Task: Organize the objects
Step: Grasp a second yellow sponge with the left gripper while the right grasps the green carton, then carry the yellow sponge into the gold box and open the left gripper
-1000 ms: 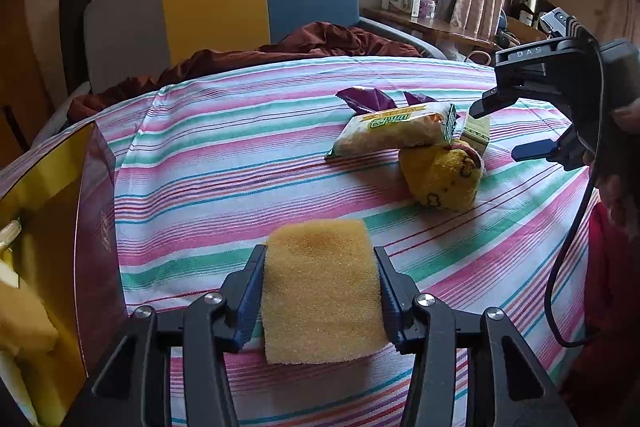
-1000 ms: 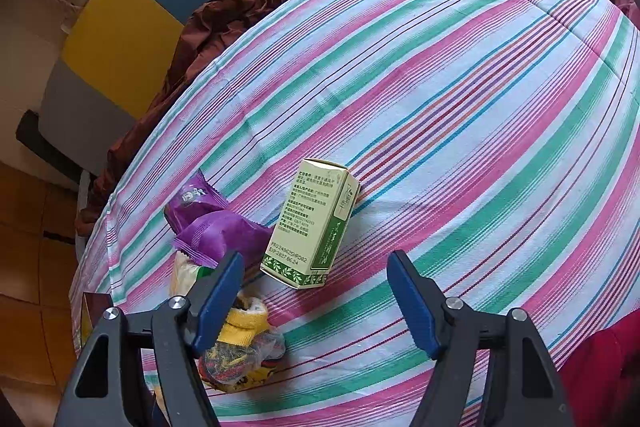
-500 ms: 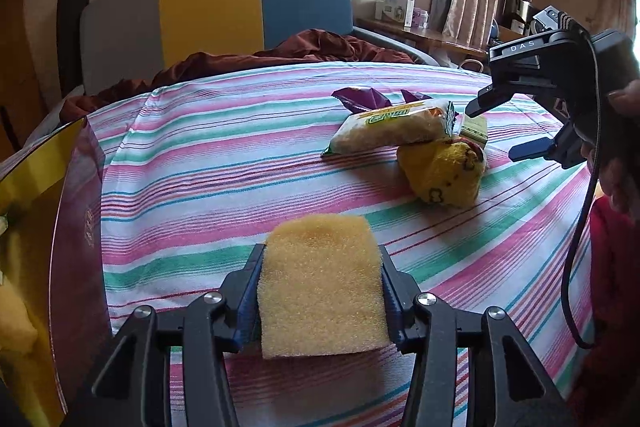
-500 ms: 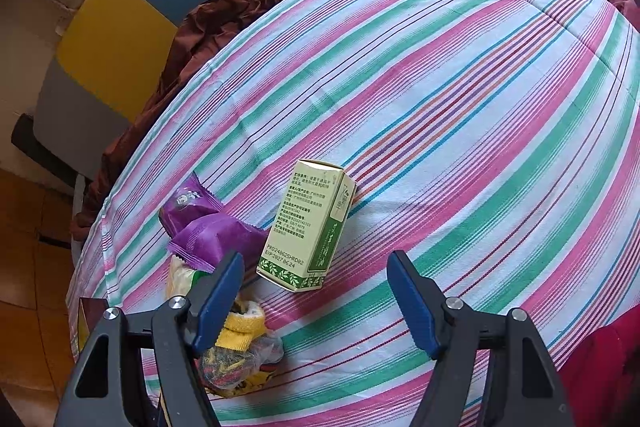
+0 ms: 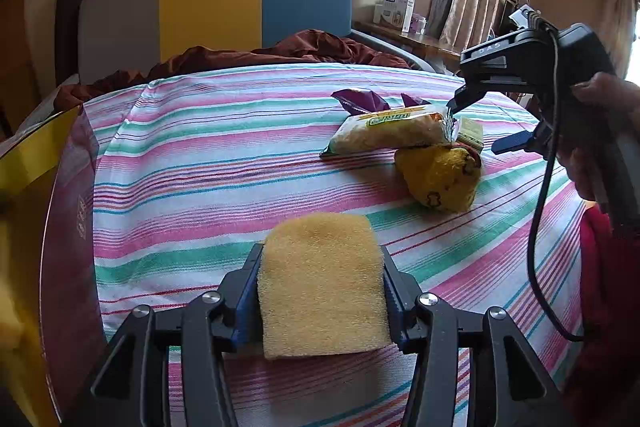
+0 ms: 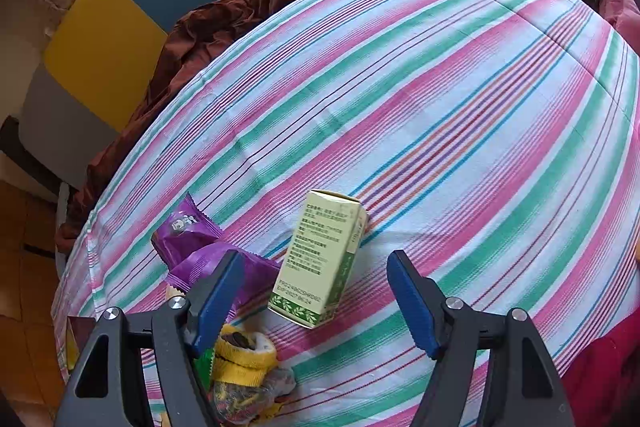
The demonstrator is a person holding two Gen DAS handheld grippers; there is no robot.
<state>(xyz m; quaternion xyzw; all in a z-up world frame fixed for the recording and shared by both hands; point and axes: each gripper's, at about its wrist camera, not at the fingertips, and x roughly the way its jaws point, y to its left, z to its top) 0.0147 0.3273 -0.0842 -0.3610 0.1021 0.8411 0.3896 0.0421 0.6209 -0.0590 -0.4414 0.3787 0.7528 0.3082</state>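
Yellow foam sponge (image 5: 322,283): clamped between my left gripper (image 5: 320,301) fingers, held above the striped surface (image 5: 224,163) at 6 o'clock in the left view. I judge it light, soft and squashy; the grip across its side edges suits it. Green carton (image 6: 320,259): lies on the cloth at 6 o'clock in the right view, in line with my right gripper (image 6: 316,301), whose fingers stand apart and empty. I judge it light, stiff and crushable; best taken across its long narrow sides. Purple wrapper (image 6: 192,243): at 8 o'clock, just beside the carton.
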